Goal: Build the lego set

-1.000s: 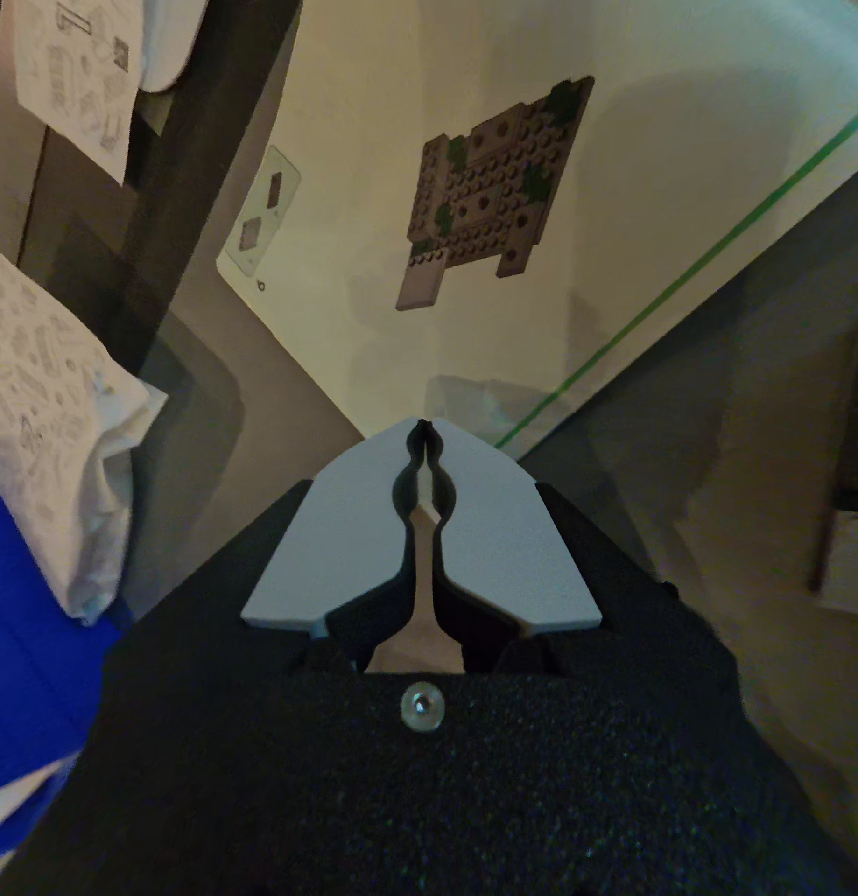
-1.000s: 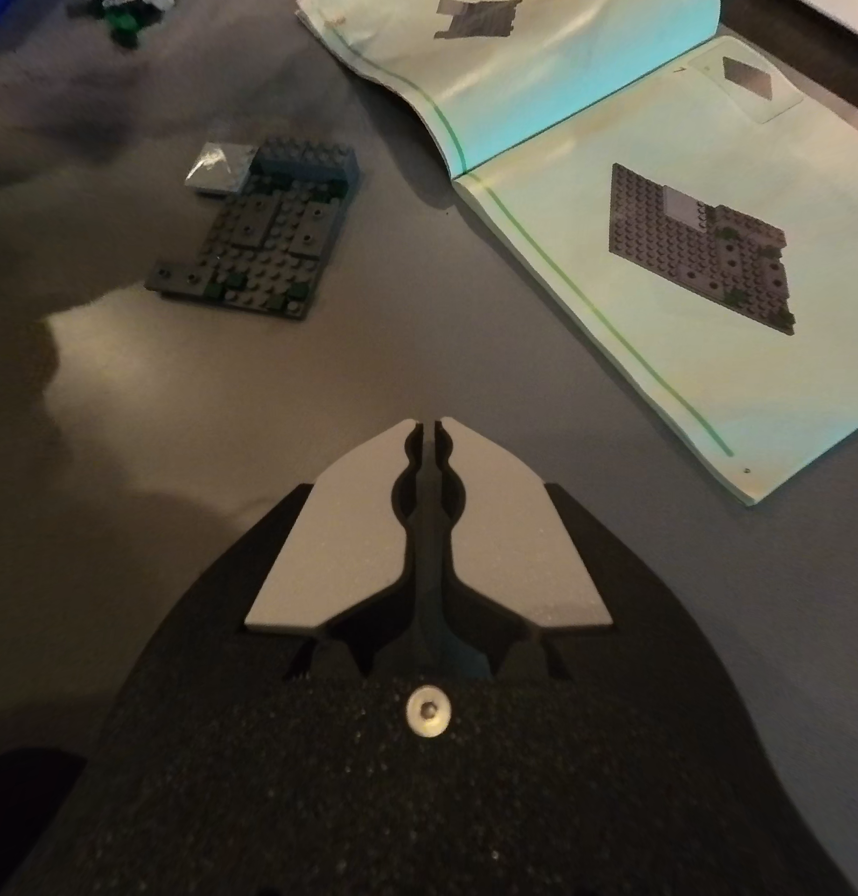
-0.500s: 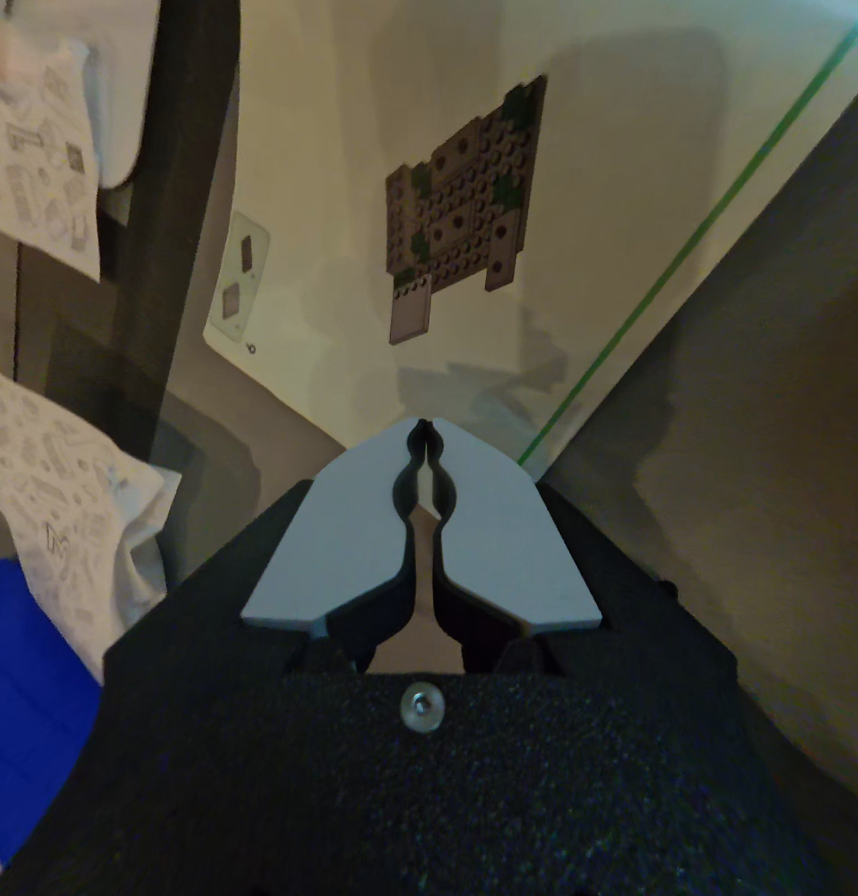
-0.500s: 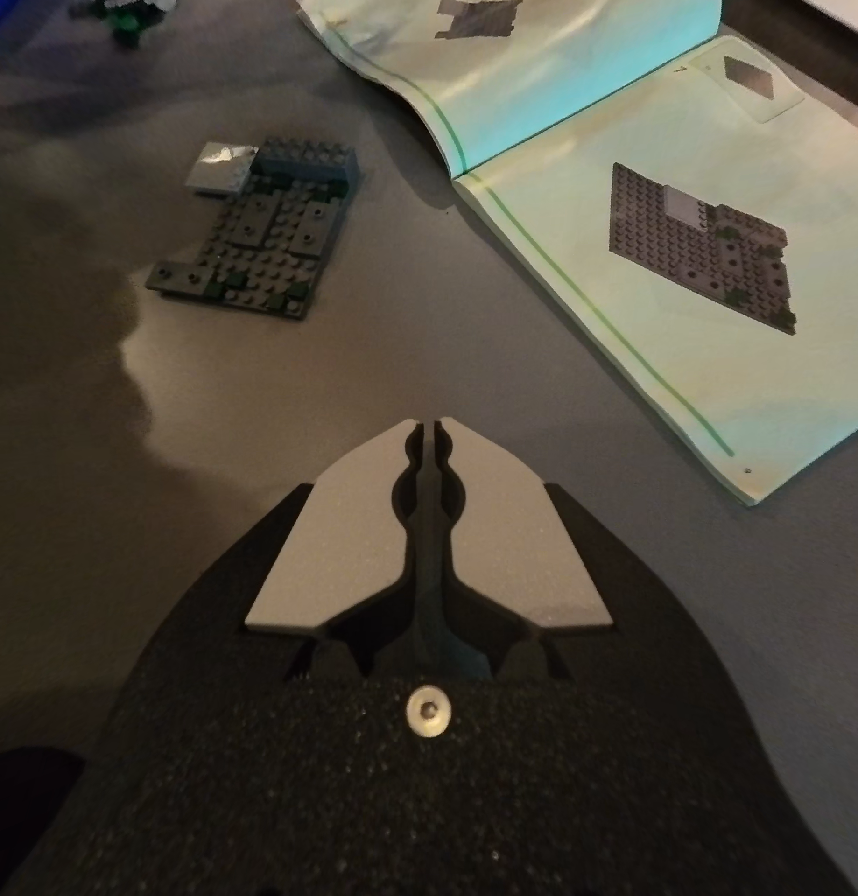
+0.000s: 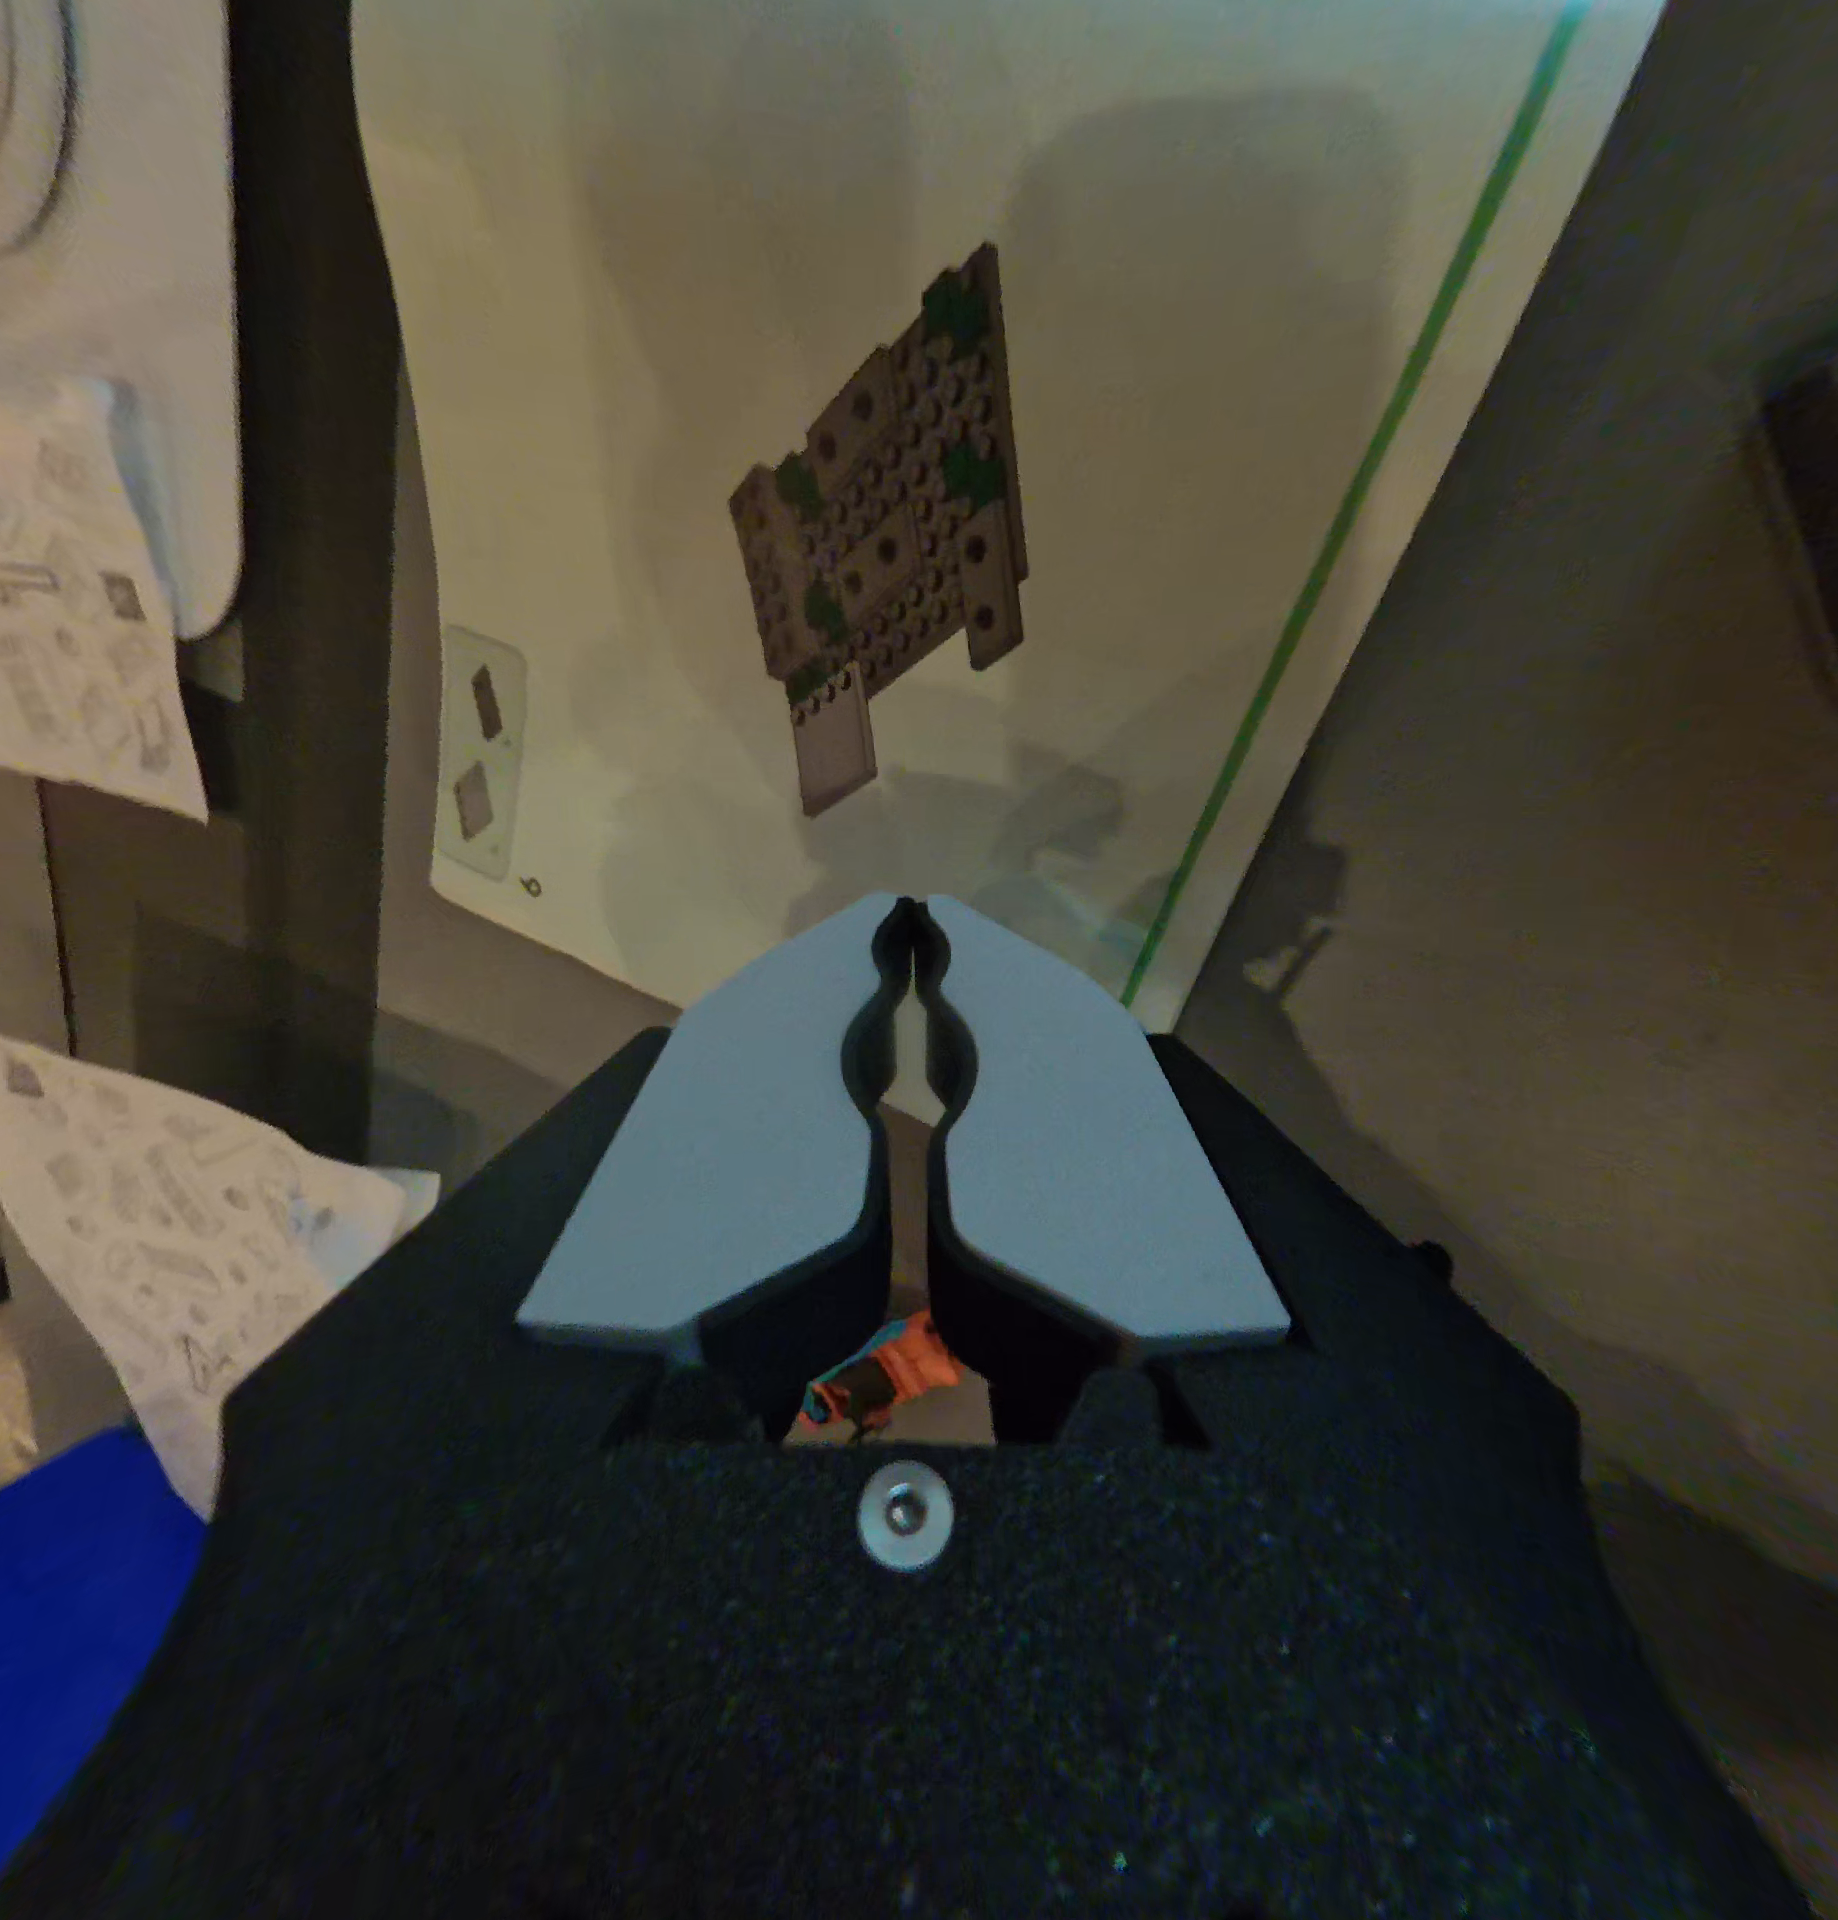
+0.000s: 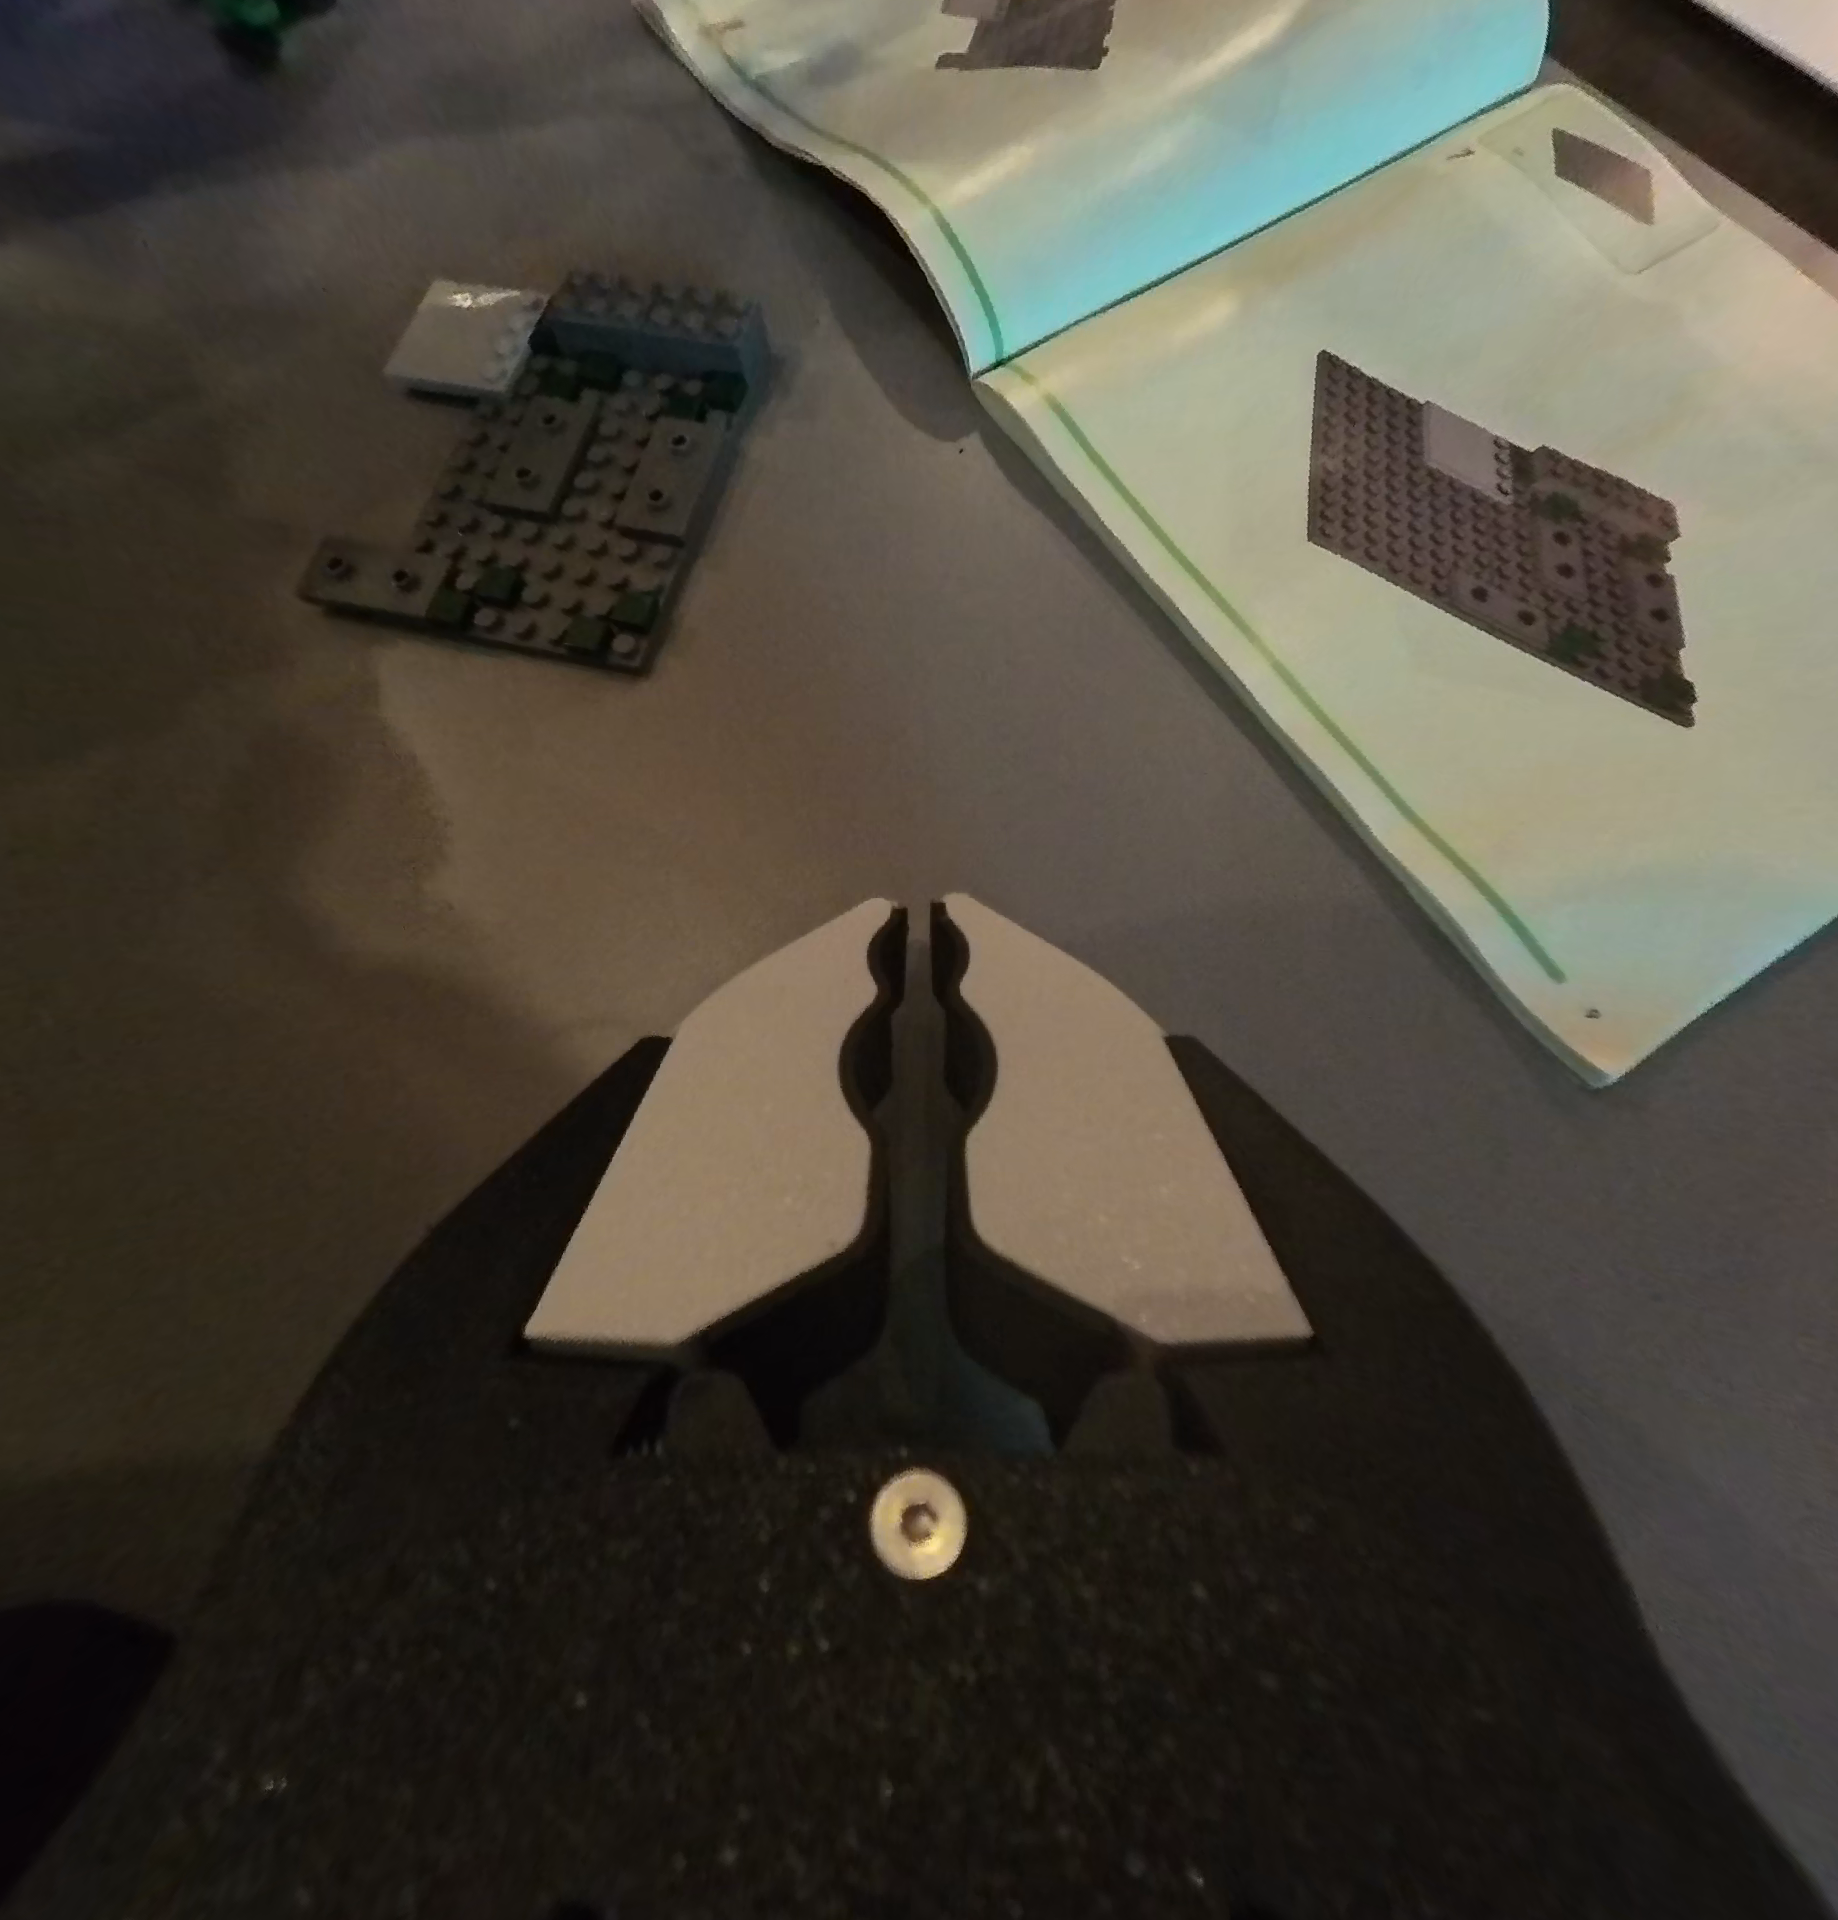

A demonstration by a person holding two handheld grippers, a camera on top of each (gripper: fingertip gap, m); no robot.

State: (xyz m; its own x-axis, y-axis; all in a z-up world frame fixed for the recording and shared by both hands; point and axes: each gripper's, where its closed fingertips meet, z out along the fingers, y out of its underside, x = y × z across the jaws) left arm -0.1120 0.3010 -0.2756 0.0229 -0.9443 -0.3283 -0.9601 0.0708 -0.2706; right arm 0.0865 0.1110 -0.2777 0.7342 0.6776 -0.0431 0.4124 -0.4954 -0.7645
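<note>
While both claws, left [image 5: 913, 914] and right [image 6: 919, 914], sit clenched and empty, lego build [image 6: 541, 488] lies on tabletop [image 6: 790, 748] beside open booklet [image 6: 1310, 582].

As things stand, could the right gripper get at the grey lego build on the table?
Probably yes: bare table lies between the right gripper and the lego build, nothing blocking. Its jaws look shut and empty, so they must open first.

The left hand-held gripper [image 5: 913, 914] has its grey fingers [image 5: 749, 1153] pressed together at the tips, gripping nothing, and points down at the open instruction booklet [image 5: 686, 312]. The right hand-held gripper [image 6: 919, 914] is likewise closed and empty, hovering above the counter [image 6: 790, 790] beside that booklet, well apart from it.
</note>
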